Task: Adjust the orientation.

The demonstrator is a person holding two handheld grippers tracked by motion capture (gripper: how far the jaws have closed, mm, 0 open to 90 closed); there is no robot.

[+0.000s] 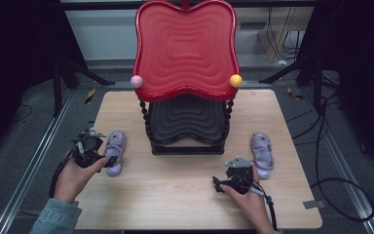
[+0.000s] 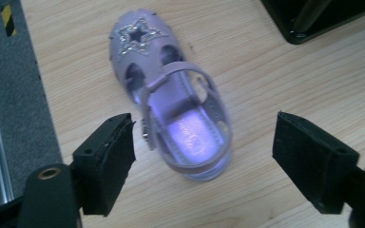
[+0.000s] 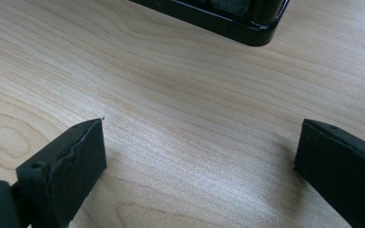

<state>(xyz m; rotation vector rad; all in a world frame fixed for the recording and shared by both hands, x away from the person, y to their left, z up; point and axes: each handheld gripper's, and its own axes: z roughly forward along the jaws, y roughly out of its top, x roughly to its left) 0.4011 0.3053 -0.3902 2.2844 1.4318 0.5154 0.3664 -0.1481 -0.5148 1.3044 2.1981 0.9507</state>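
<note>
We saw a pale wooden table (image 1: 185, 195) in the lower middle of the frame, its grain lit evenly from above. It stood on a dark grey floor (image 1: 24, 146) that ran along both sides. A metal rail (image 1: 34, 165) crossed the lower left on a slant, with another rail (image 1: 343, 165) at the lower right. Black cables (image 1: 341, 190) looped at the right. Along the top ran a light wall (image 1: 102, 34), with dark stand legs (image 1: 78, 68) at the upper left.

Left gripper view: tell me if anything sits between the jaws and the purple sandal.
Nothing visible does. The left gripper has its jaws spread on either side of the purple sandal, whose heel end lies between them on bare wooden table, pads not touching it.
</note>
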